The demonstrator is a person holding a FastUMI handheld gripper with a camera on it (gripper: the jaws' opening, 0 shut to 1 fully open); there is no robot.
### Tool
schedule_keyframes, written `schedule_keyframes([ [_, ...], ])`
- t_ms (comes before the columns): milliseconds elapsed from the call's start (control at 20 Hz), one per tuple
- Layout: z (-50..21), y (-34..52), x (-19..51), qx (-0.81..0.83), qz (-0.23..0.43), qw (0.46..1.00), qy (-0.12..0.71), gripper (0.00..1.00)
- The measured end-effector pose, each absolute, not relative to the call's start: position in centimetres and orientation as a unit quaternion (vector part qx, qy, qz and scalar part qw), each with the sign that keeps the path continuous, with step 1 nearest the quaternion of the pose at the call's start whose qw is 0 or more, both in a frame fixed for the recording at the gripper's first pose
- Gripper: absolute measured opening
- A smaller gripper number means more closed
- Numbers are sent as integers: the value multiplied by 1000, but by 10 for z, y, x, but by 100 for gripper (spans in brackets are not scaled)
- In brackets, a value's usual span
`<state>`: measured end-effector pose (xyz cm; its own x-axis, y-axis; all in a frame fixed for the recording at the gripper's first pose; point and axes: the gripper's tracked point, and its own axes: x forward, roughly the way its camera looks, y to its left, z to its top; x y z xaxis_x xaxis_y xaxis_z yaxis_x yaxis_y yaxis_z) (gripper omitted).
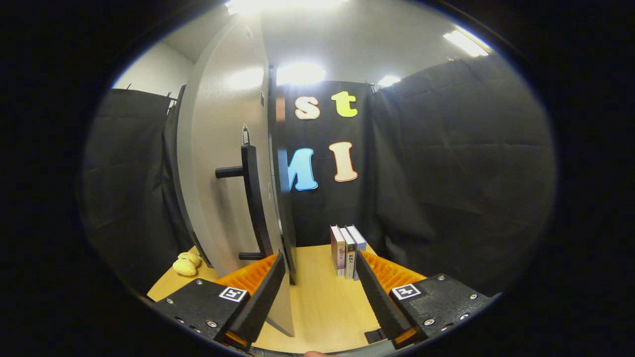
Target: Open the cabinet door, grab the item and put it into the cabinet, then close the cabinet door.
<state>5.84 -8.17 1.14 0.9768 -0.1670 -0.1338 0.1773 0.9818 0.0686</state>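
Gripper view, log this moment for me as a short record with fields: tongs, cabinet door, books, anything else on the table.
tongs: tongs open, holding nothing
cabinet door: grey cabinet door seen nearly edge-on, its lower edge by the left finger
handle: black bar handle on the door face
books: three books upright, just beyond the fingers
table: wooden table
other: yellow soft toy left of the door

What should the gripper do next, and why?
Probably ease forward toward the books. The cabinet door already stands swung open beside the left finger, and the gripper is open and empty, with the upright books on the table just ahead.
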Motion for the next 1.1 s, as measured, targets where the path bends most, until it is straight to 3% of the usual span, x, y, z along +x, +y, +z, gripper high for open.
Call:
schedule_keyframes([
  [1100, 5, 82, 77, 65, -57, 995, 54, 90],
])
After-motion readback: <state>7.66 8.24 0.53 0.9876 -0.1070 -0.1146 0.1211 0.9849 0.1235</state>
